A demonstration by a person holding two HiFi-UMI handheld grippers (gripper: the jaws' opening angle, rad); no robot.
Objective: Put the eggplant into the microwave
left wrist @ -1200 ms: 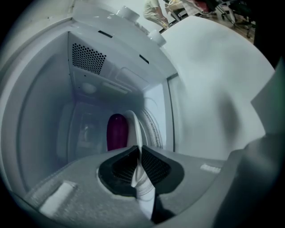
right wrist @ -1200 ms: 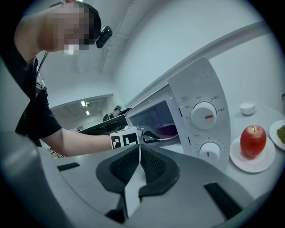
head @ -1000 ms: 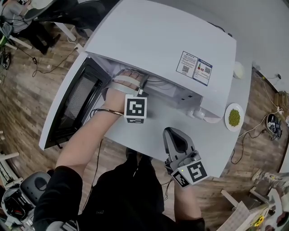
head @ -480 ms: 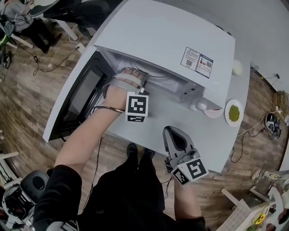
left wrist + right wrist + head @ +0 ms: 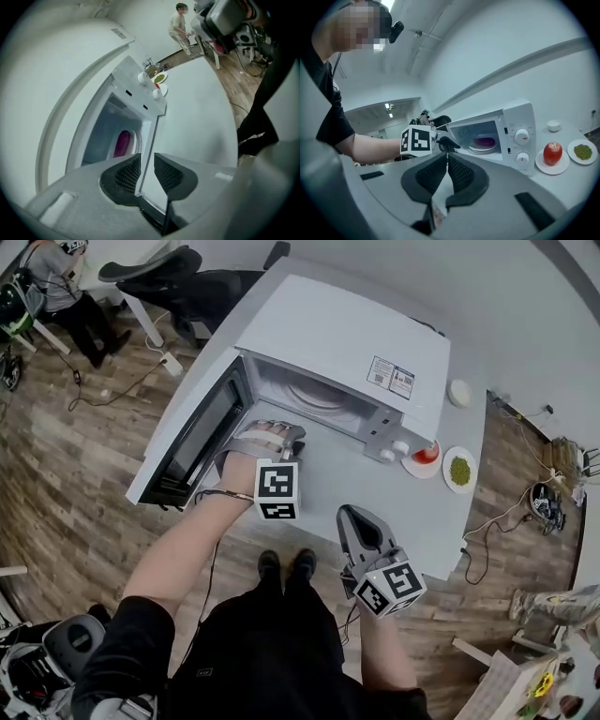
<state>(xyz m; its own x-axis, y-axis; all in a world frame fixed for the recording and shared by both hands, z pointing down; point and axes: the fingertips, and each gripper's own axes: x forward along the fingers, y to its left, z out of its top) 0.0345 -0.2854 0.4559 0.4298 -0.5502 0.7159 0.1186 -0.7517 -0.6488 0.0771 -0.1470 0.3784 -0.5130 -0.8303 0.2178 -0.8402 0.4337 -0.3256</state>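
At the left of the head view, the dark-windowed door [image 5: 192,442] of the white boxy microwave [image 5: 337,334] is seen swung fully open over the wood-plank floor [image 5: 75,456]. The microwave is stood on the white table [image 5: 347,474], and its cavity is exposed.

The purple eggplant [image 5: 123,143] is found inside that cavity, laid on the white round plate [image 5: 482,149] on the cavity floor. It is touched by neither tool.

Just in front of the opening, near the centre of the head view, the left hand-held gripper [image 5: 147,157] is held above the table, pointing towards the cavity. Its 2 jaws have just been opening and are seen parted by a narrow gap, with nothing between them.

Lower and further right in the head view, the right hand-held gripper [image 5: 447,157] is held near the table's front edge, well apart from the microwave. Its 2 jaws are brought together at the tips, and nothing is gripped.

To the right of the microwave's 2 round knobs [image 5: 521,136], a red apple [image 5: 552,153] is set on a small white saucer [image 5: 553,169]. Beside it, a white dish [image 5: 571,154] carrying a green heap is placed, and a small white bowl [image 5: 553,125] is seen behind them.
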